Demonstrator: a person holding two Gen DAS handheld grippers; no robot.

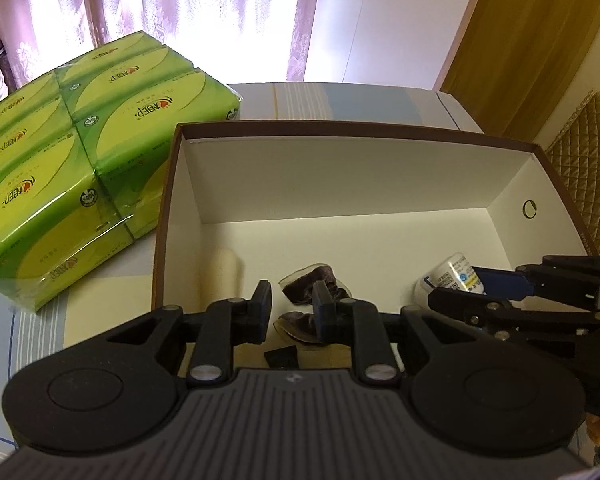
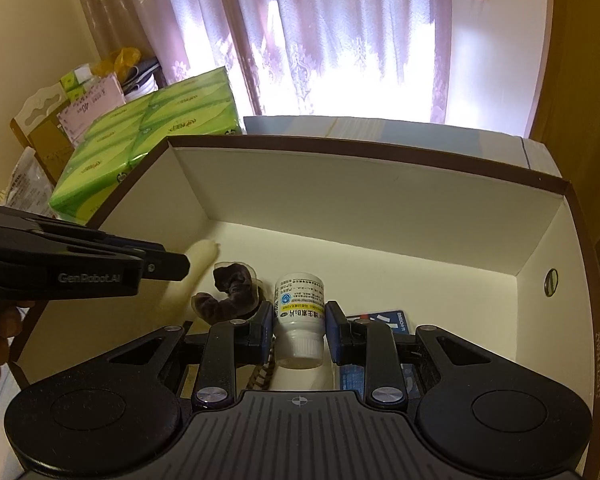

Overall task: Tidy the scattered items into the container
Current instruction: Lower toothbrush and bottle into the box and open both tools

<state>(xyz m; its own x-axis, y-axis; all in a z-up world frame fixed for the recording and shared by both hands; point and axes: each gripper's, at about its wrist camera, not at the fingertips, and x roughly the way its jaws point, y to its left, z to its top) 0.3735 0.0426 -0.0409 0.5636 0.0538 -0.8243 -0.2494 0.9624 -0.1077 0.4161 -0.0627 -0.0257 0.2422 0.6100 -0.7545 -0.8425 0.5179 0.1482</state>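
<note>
A brown-rimmed cardboard box point(image 1: 340, 130) with a white inside fills both views. My left gripper point(image 1: 292, 300) hangs low over its near left part with the jaws almost together and nothing pinched. Under its tips a dark crumpled item in clear plastic point(image 1: 308, 280) lies on the box floor. My right gripper point(image 2: 299, 320) is shut on a small white medicine bottle point(image 2: 300, 300), held on its side with the cap towards the camera, low inside the box. The left wrist view shows that right gripper point(image 1: 456, 286) reaching in from the right with the bottle point(image 1: 450, 274).
A cream roll point(image 2: 204, 256), a blue card point(image 2: 380, 320), a braided cord point(image 2: 264, 376) and a small black piece point(image 1: 282, 356) also lie in the box. Green tissue packs point(image 1: 60, 160) stand left of it on the striped cloth point(image 1: 340, 100). A quilted chair back point(image 1: 580, 160) is at right.
</note>
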